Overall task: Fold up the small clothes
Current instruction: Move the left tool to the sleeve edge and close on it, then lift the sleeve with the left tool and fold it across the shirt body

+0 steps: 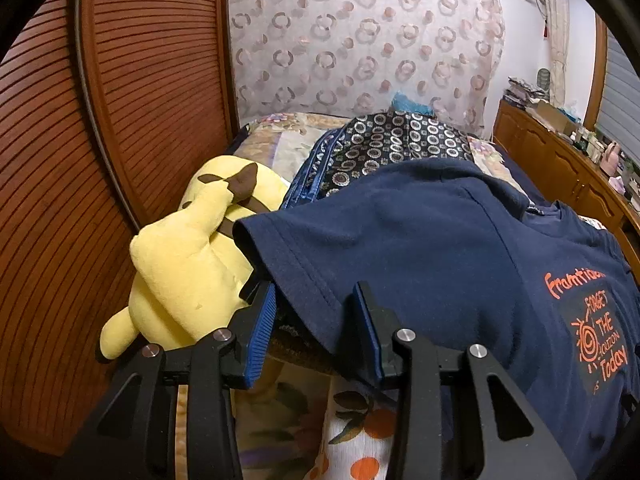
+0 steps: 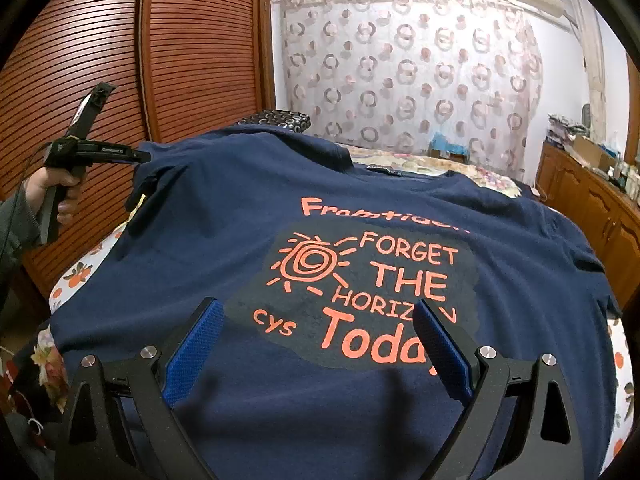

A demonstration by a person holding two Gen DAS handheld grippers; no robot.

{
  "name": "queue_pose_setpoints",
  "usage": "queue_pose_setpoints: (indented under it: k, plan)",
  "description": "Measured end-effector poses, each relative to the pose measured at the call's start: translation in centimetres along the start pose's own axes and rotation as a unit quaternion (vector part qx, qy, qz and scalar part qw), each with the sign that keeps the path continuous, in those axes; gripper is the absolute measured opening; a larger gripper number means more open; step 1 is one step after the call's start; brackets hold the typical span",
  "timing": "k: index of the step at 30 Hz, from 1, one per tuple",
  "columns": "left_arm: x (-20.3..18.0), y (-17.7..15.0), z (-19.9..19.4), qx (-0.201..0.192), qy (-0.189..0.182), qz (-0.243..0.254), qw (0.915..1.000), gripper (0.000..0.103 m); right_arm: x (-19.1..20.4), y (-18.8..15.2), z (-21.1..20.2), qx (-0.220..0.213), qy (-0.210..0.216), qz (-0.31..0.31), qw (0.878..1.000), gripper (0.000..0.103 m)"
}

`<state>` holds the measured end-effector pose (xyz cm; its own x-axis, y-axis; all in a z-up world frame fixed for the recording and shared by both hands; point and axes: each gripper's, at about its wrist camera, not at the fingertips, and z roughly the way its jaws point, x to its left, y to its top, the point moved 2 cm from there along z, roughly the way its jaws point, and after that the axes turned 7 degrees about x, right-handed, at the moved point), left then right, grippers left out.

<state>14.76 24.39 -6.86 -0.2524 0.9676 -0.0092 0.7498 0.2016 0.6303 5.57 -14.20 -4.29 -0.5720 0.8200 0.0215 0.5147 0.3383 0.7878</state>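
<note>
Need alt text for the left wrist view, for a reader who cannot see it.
The open left gripper straddles the sleeve hem of a navy T-shirt with orange lettering, spread over a bed. A yellow plush toy lies left of the sleeve against a wooden louvred wardrobe; a patterned curtain hangs behind.

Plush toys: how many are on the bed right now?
1. A yellow plush toy lies beside the wooden wardrobe, just left of the navy T-shirt sleeve. Others may be hidden under it.
</note>
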Motion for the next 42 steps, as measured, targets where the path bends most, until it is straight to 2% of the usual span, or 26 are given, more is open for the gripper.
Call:
queue_pose_setpoints:
  k: [1, 2, 3, 5, 8, 14, 19, 25, 29, 31, 33, 34, 36, 38, 42]
  plan:
    - [0.1, 0.0, 0.2, 0.003, -0.002, 0.0, 1.0, 0.033, 0.0, 0.0, 0.0, -0.001, 0.0, -0.001, 1.0, 0.096]
    - [0.2, 0.2, 0.4, 0.003, -0.003, -0.001, 1.0, 0.019, 0.0, 0.0, 0.0, -0.003, 0.0, -0.002, 1.0, 0.096]
    - [0.3, 0.2, 0.4, 0.002, -0.007, -0.002, 1.0, 0.011, 0.0, 0.0, 0.1, -0.005, -0.001, -0.001, 1.0, 0.096]
    - [0.0, 0.2, -0.1, -0.004, -0.011, 0.004, 0.9999, 0.006, 0.2, -0.2, 0.0, -0.007, -0.001, -0.001, 1.0, 0.096]
    - [-0.6, 0.4, -1.3, -0.021, -0.001, 0.019, 0.9996, 0.005, 0.2, -0.3, 0.1, -0.009, 0.001, 0.001, 1.0, 0.096]
    - [-3.3, 1.9, -5.5, -0.07, -0.01, 0.05, 0.9963, 0.005, -0.5, -0.1, 0.2, -0.009, 0.005, 0.005, 1.0, 0.096]
    - [-7.4, 3.5, -8.5, -0.095, -0.04, 0.087, 0.9908, 0.005, -0.5, -0.1, 0.2, -0.009, 0.005, 0.005, 1.0, 0.096]
    - [-14.0, 4.4, -9.6, -0.094, -0.09, 0.138, 0.9819, 0.005, -0.7, -0.2, 0.5, -0.008, 0.007, 0.012, 1.0, 0.096]
    - [-17.5, 4.3, -8.0, -0.071, -0.096, 0.161, 0.9797, 0.005, -0.7, -0.3, 0.6, -0.009, 0.009, 0.014, 1.0, 0.096]
    - [-18.3, 3.9, -7.3, -0.057, -0.113, 0.165, 0.9781, 0.012, -0.8, -0.3, 0.6, -0.009, 0.01, 0.015, 1.0, 0.096]
    - [-18.4, 3.4, -7.5, -0.06, -0.117, 0.167, 0.9772, 0.037, -0.9, -0.3, 0.6, -0.009, 0.011, 0.017, 1.0, 0.096]
    - [-18.4, 3.0, -7.8, -0.065, -0.125, 0.167, 0.9758, 0.044, -1.0, -0.3, 0.6, -0.009, 0.012, 0.018, 1.0, 0.096]
    - [-18.1, 2.6, -8.2, -0.068, -0.132, 0.167, 0.9747, 0.067, -1.0, -0.4, 0.7, -0.008, 0.014, 0.019, 1.0, 0.096]
    - [-17.5, 2.0, -8.7, -0.077, -0.131, 0.161, 0.9751, 0.082, -1.1, -0.3, 0.7, -0.007, 0.014, 0.019, 1.0, 0.096]
    - [-16.6, 0.3, -9.1, -0.081, -0.135, 0.151, 0.9758, 0.083, -1.3, -0.3, 0.9, -0.005, 0.015, 0.021, 1.0, 0.096]
